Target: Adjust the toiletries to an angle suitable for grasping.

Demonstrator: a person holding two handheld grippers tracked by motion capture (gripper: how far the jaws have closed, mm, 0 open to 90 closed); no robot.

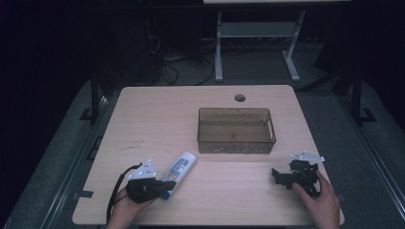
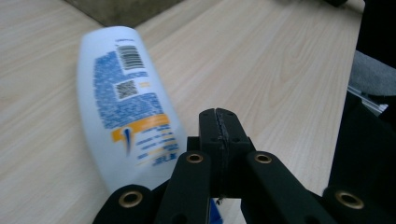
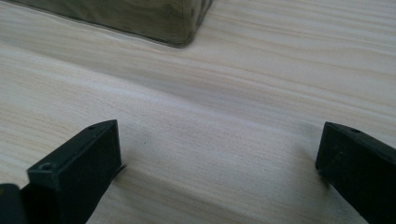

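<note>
High view shows, nearest the person, two claws at the front edge of the surface, one in each hand. The left claw rests against the near, capped end of a white bottle that lies on its side, tilted toward the bin; in the left gripper view its jaws are pressed together with nothing between them, and the bottle sits just beside them, not gripped. The right claw sits well apart at the right, and in the right gripper view its jaws are spread wide over bare wood. Farther back, near the middle, stands a brown see-through bin, empty as far as I can tell. The likely trouble: the shut left claw could shove the round bottle so it rolls or slides toward the front edge, since the jaws must first spread to take it; a grip at the narrow cap end could also let the heavier body swing down. Count: two claws, one bottle, one bin.
</note>
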